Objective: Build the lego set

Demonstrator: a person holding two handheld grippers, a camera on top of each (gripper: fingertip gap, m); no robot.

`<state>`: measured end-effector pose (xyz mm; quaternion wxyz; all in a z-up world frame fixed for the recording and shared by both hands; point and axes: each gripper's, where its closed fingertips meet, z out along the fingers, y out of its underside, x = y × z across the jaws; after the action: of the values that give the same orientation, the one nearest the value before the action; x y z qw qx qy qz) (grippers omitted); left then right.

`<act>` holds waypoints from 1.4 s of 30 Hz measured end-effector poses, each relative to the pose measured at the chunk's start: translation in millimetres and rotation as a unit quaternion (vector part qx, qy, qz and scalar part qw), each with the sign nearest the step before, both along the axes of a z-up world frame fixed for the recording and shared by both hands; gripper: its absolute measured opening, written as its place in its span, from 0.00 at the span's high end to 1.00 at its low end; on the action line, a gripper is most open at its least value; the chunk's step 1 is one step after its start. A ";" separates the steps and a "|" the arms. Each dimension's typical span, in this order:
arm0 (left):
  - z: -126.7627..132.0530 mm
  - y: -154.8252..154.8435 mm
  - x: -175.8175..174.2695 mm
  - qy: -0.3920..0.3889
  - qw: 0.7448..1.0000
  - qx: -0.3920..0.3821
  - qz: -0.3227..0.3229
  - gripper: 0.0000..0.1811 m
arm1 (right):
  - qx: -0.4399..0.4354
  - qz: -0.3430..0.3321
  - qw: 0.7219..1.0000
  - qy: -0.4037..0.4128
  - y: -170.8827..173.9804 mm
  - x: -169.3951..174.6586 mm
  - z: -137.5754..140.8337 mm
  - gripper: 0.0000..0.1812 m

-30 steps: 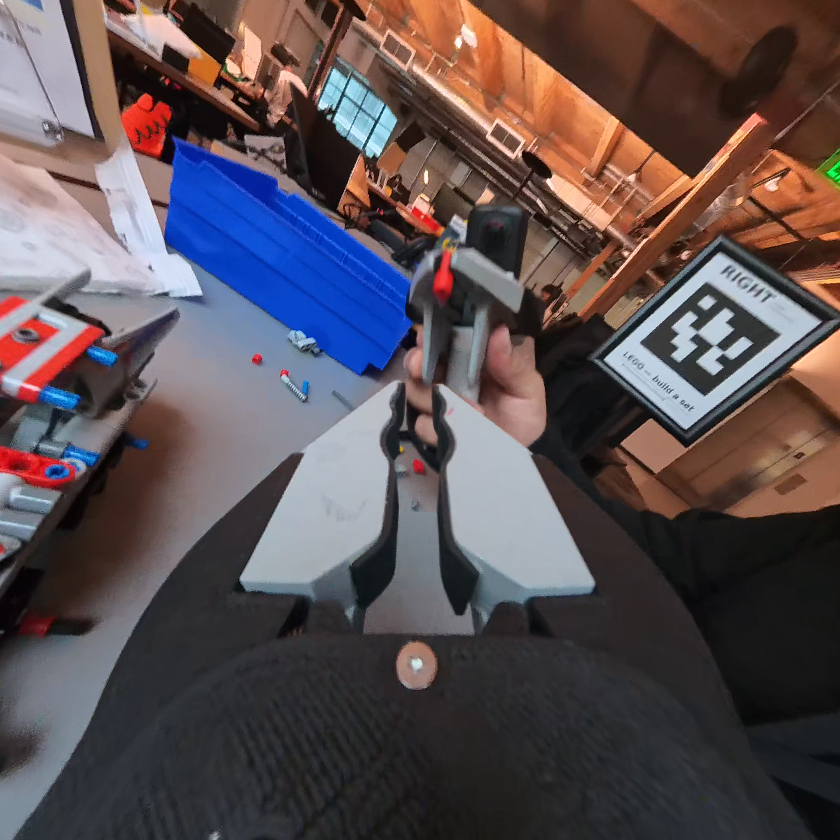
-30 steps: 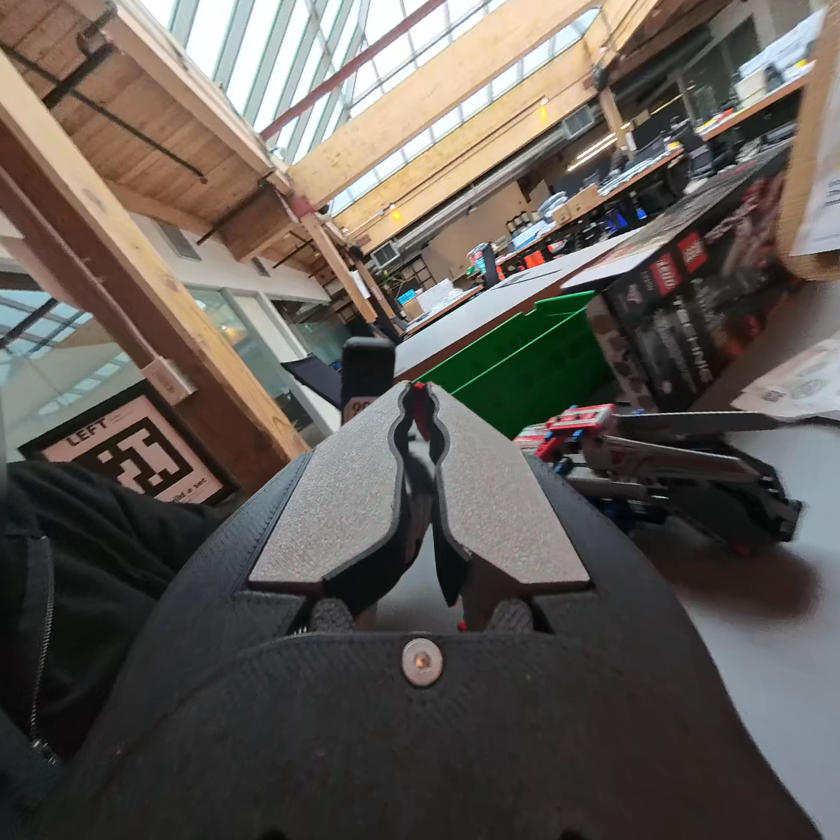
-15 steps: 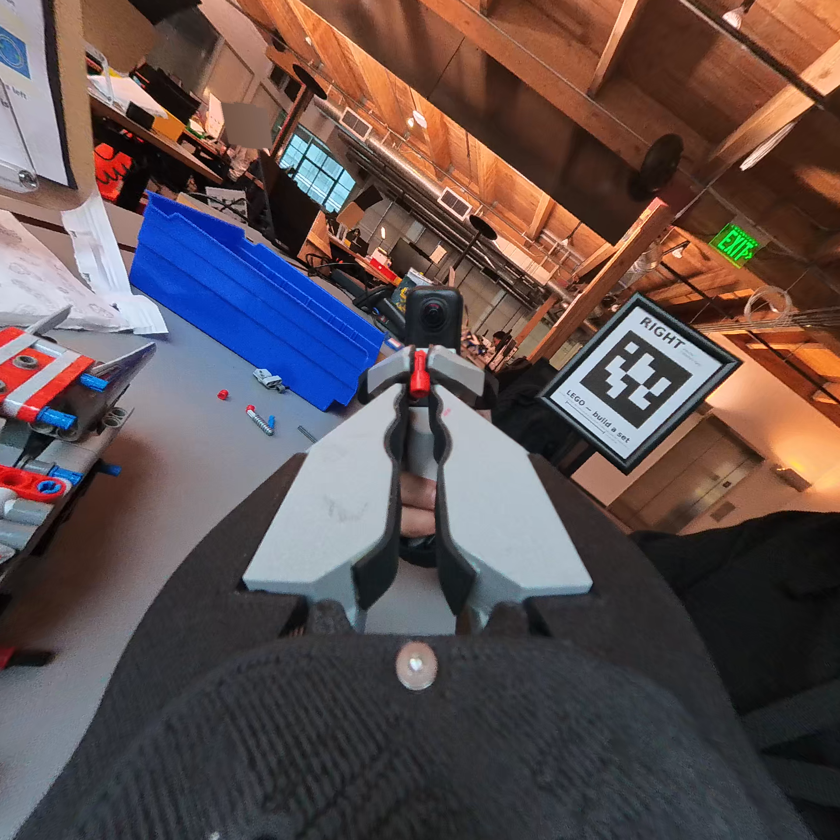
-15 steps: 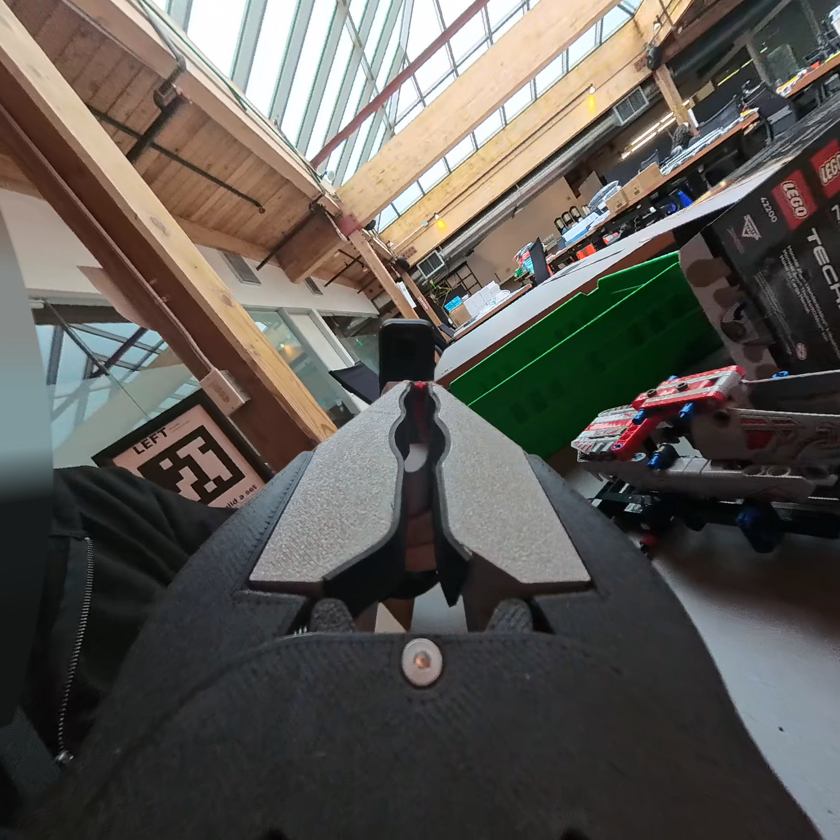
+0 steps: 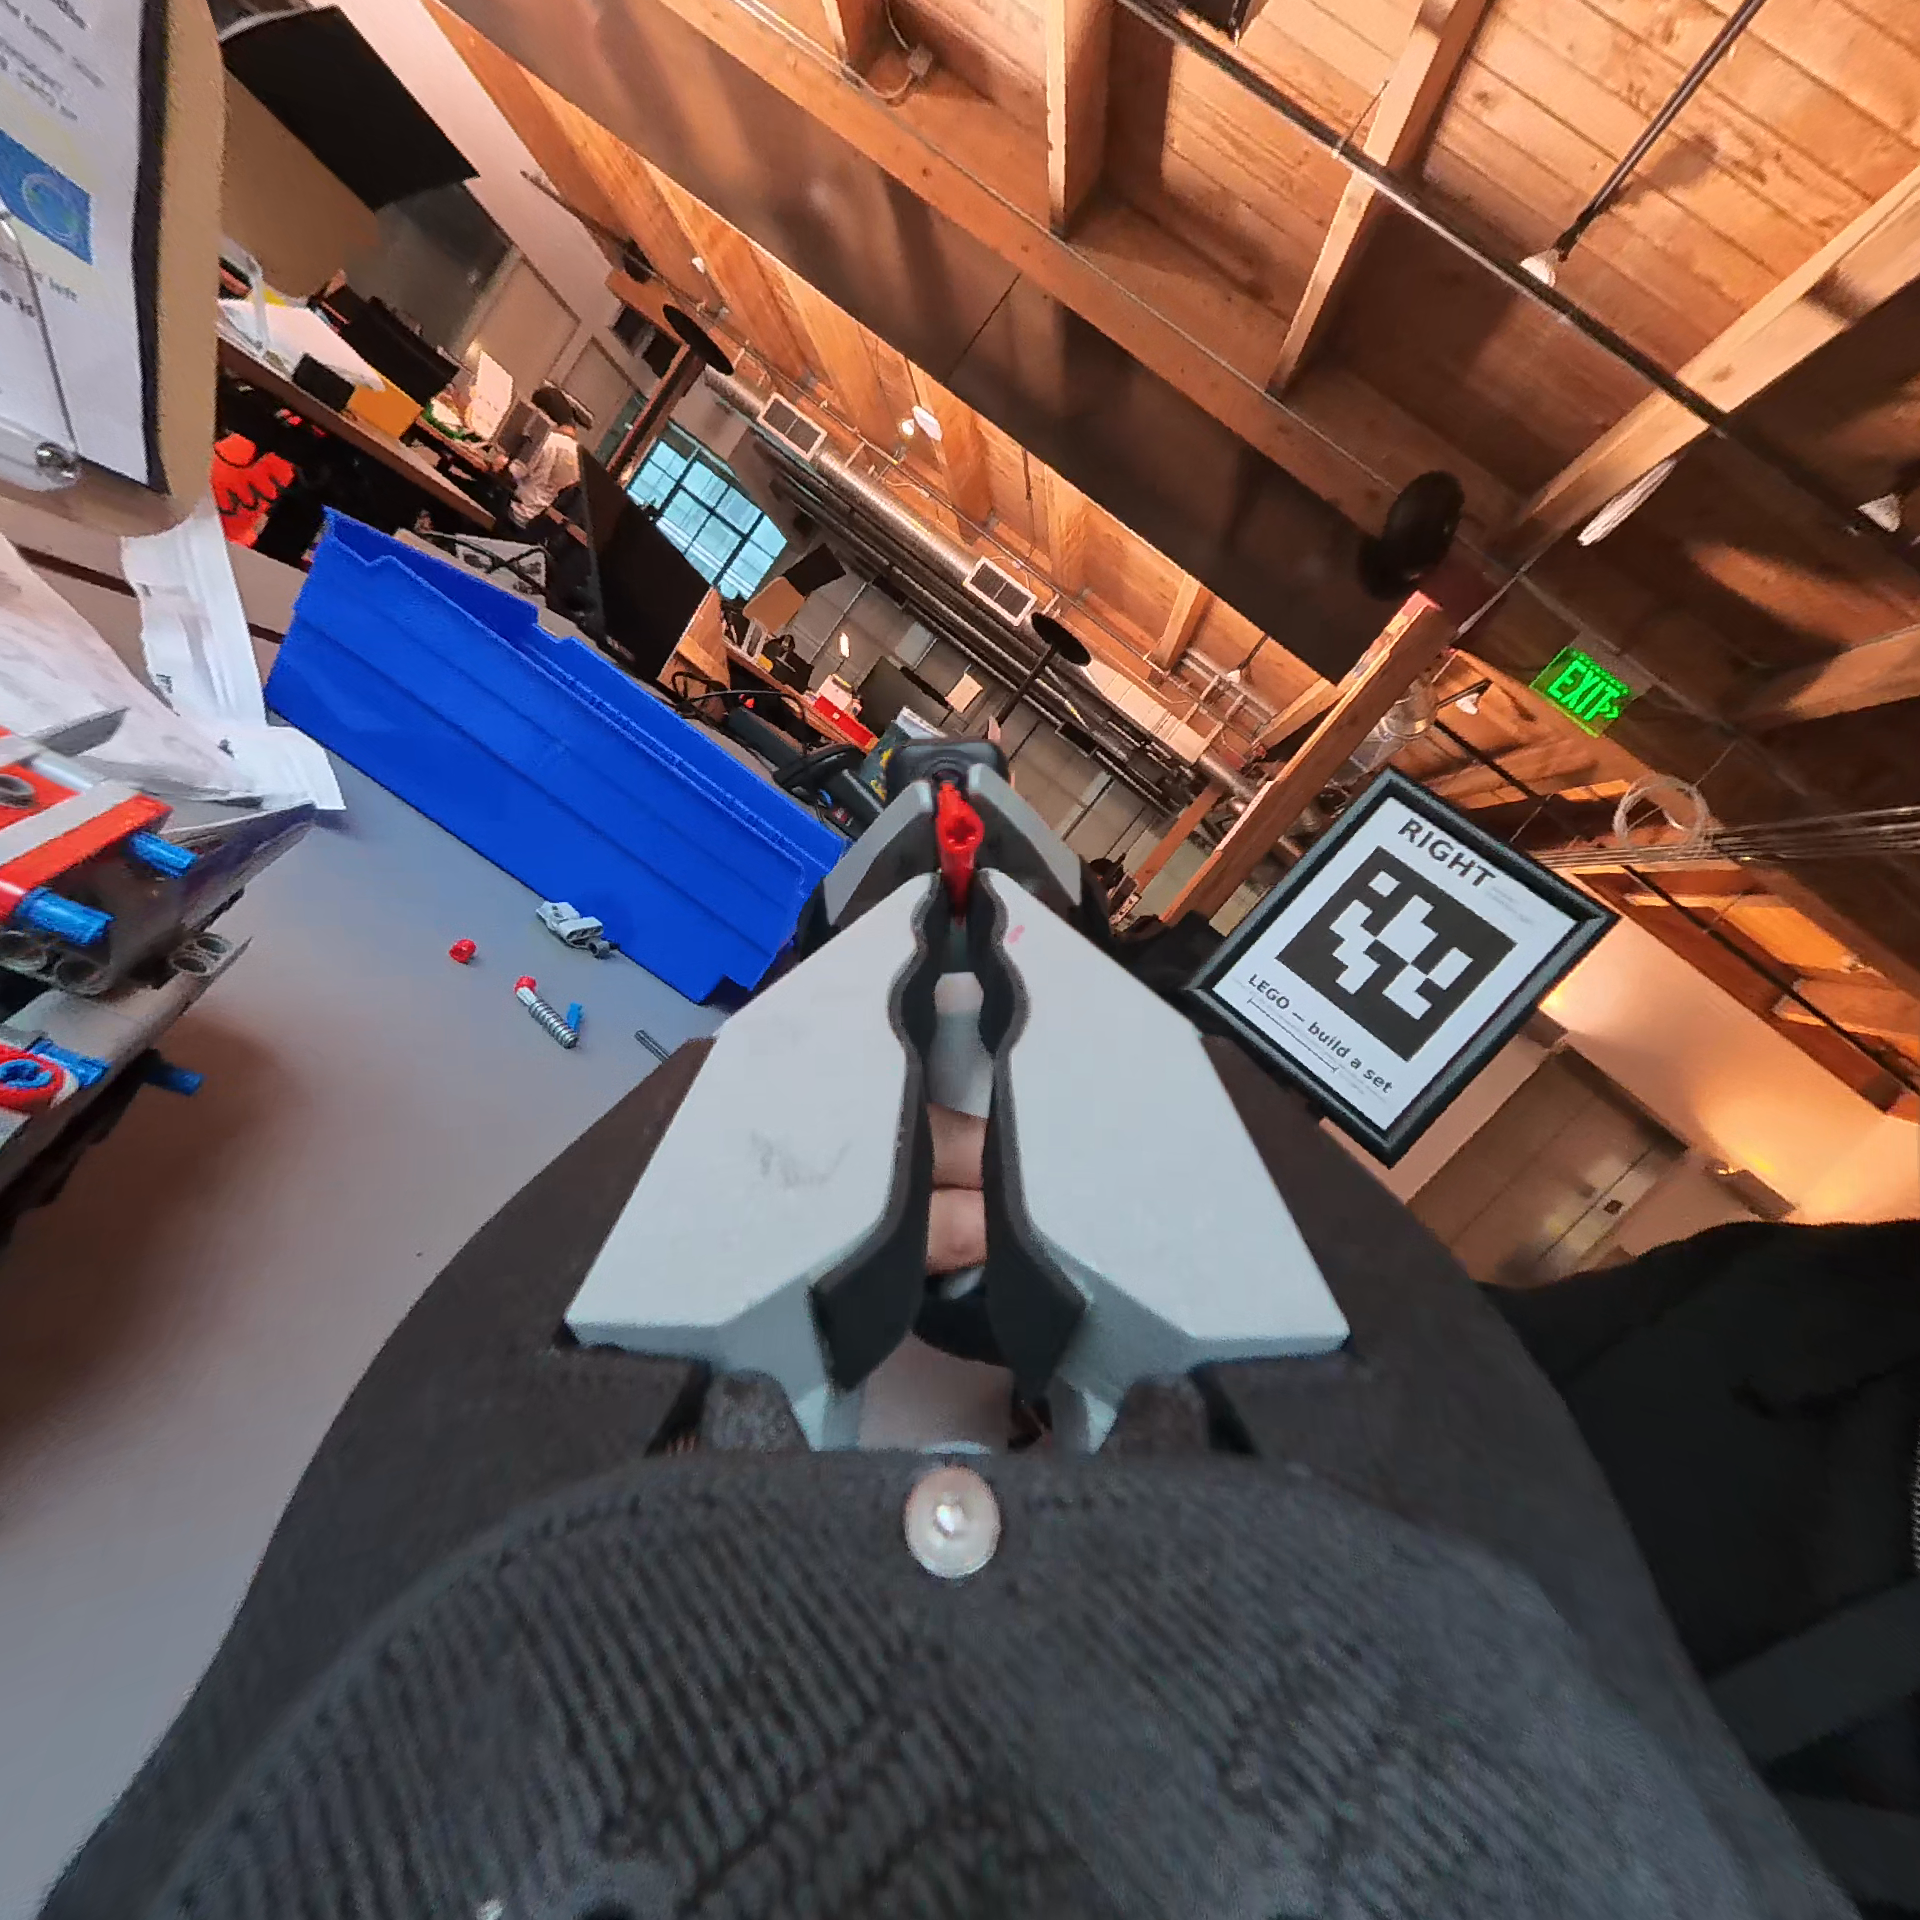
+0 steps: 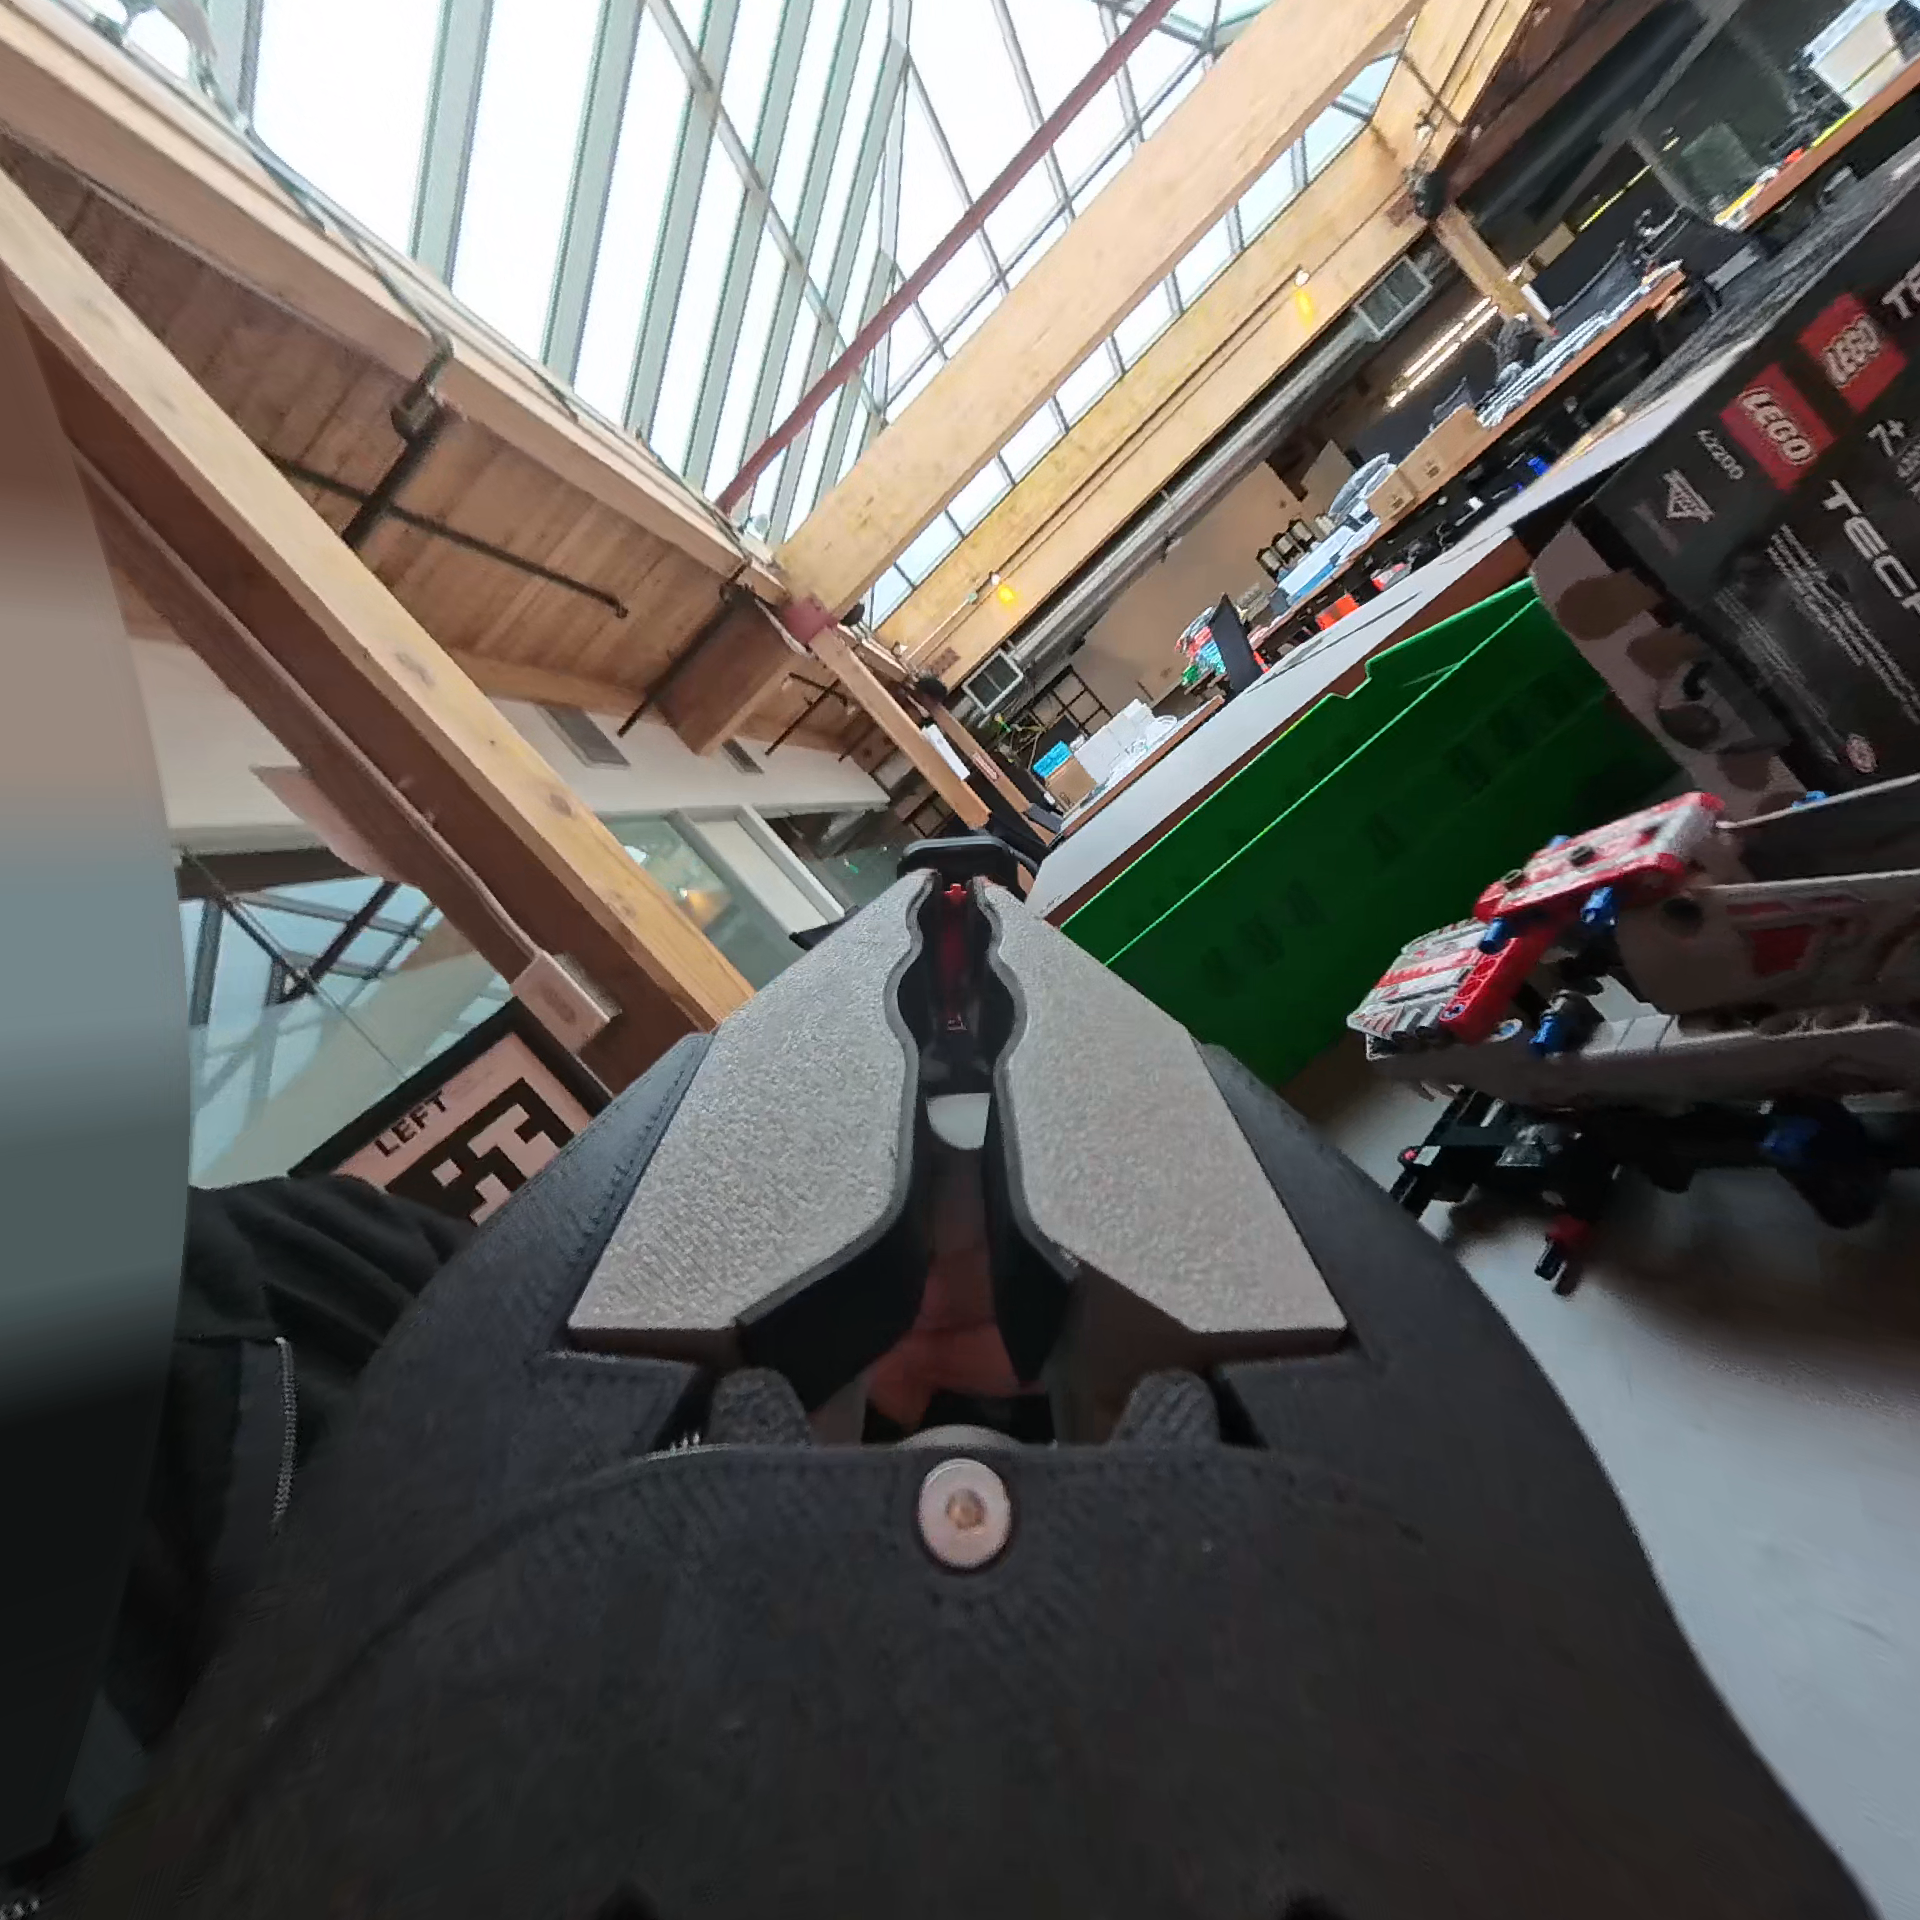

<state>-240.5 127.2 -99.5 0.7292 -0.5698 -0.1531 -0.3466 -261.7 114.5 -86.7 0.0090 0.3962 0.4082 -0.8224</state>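
My left gripper [image 5: 956, 902] and right gripper [image 5: 954, 826] point at each other, tip to tip, above the grey table [image 5: 343, 1091]. The right gripper [image 6: 951, 896] is shut on a small red pin [image 6: 951, 935]. In the left wrist view the red pin [image 5: 956, 844] sticks out of the right gripper's tips, with its near end in the slot between my shut left fingertips. I cannot tell if the left tips grip it. The part-built red, grey and blue lego model [image 5: 83, 883] stands at the left, and shows at the right in the right wrist view [image 6: 1662, 956].
A blue bin [image 5: 540, 748] stands behind loose parts: a red stud [image 5: 462, 948], a grey piece [image 5: 569, 920] and a spring shaft [image 5: 548, 1010]. Papers [image 5: 104, 707] lie behind the model. A green bin [image 6: 1351, 831] and the black set box [image 6: 1787, 520] stand behind the model. A framed marker sign [image 5: 1392, 966] is at the right. The tips of both grippers are at nearly the same place.
The two grippers have come together tip to tip. The right gripper has brought the red pin up to the left gripper's tips. Both views have tilted upward.
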 end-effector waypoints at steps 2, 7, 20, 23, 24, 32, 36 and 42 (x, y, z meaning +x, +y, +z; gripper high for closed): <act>3.0 -0.5 0.4 0.009 1.000 0.001 0.003 0.99 | 0.005 -0.006 1.000 0.005 0.0 0.6 3.2 1.00; 3.4 -0.8 -1.1 0.056 0.998 -0.022 0.005 0.99 | 0.042 -0.010 0.999 0.023 -1.1 0.1 4.7 1.00; -26.6 3.2 -0.4 0.222 0.956 -0.193 -0.003 0.98 | 0.612 -0.094 0.779 0.104 18.8 19.7 -20.4 0.90; -33.5 5.0 -1.0 0.222 0.952 -0.212 -0.004 0.98 | 0.696 -0.129 0.694 0.132 20.7 13.5 -34.9 0.90; -34.7 5.3 -1.1 0.220 0.952 -0.214 -0.005 0.98 | 0.717 -0.132 0.669 0.142 20.0 12.5 -40.4 0.91; -53.0 7.1 -2.2 0.206 0.946 -0.250 -0.020 0.98 | 0.769 -0.177 0.578 0.211 14.1 4.3 -53.7 0.99; -50.3 5.4 -4.8 0.214 0.944 -0.252 -0.013 0.98 | 0.777 -0.217 0.536 0.248 12.0 1.4 -49.6 1.00; -42.6 4.0 -9.0 0.216 0.950 -0.224 0.002 0.98 | 0.756 -0.252 0.547 0.255 10.6 -0.4 -43.5 1.00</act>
<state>-249.4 131.2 -142.1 0.5990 -0.7795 -0.0672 -0.1707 -262.1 125.1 -130.2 -0.6062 0.1165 0.7476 -0.2451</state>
